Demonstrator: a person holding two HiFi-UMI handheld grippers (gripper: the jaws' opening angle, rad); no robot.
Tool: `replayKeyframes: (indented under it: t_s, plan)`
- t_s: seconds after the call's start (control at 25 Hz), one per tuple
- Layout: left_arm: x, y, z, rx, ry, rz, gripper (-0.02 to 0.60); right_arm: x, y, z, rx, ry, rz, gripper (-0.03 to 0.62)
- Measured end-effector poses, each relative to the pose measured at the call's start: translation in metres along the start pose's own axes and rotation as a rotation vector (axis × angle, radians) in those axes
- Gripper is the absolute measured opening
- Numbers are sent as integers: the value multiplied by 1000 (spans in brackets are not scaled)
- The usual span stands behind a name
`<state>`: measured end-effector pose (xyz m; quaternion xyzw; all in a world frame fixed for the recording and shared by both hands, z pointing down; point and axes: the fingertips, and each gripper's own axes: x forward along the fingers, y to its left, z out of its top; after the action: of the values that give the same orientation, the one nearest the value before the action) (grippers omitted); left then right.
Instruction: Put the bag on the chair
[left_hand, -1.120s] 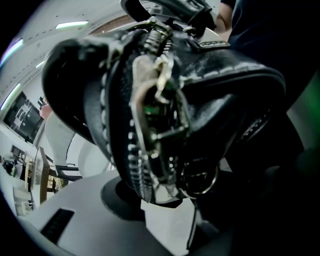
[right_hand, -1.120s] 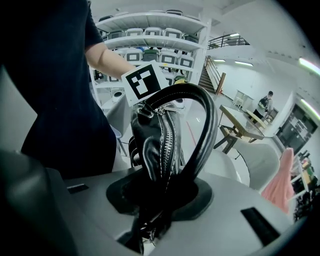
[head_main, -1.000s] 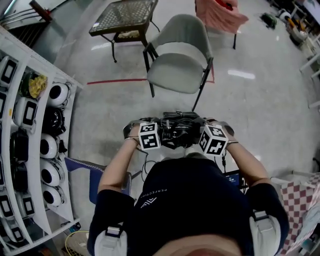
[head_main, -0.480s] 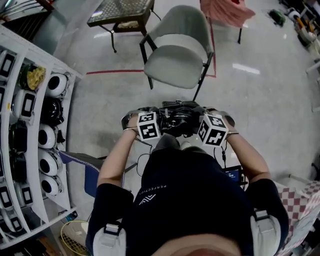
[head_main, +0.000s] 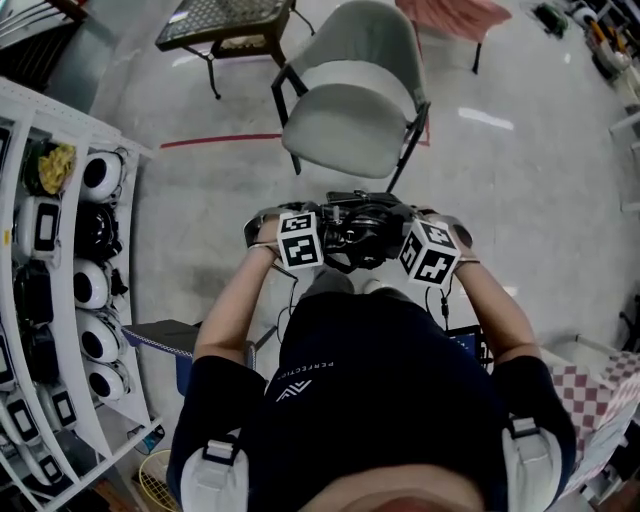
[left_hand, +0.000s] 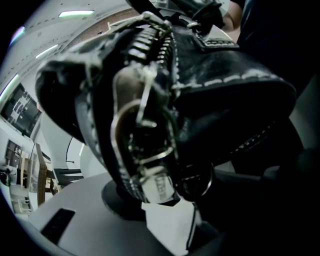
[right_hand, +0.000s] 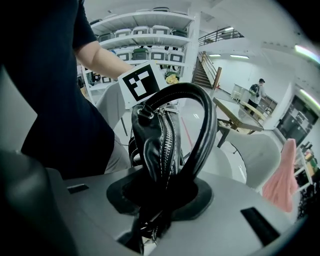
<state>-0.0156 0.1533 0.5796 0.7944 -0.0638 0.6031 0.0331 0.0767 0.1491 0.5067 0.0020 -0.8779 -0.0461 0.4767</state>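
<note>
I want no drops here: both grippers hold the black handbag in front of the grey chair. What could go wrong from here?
1. The left gripper and right gripper pinch the black handbag only at its soft ends; if one releases first, it may swing or drop short of the grey chair.
2. Its looped handle and dangling metal ring could snag a jaw on release.
3. Set near the chair's front edge, it might tip off.

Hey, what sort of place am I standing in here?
Probably an indoor workshop or lab hall: a white storage rack stocked with matching gear, a red tape line on the polished floor, and a staircase to an upper level.
</note>
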Motion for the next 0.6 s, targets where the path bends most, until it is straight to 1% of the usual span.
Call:
replayKeyframes:
  t_s: [0.6]
  plan:
    - [-16, 126, -49, 95, -10, 13, 221, 39, -108, 50, 82, 23, -75, 112]
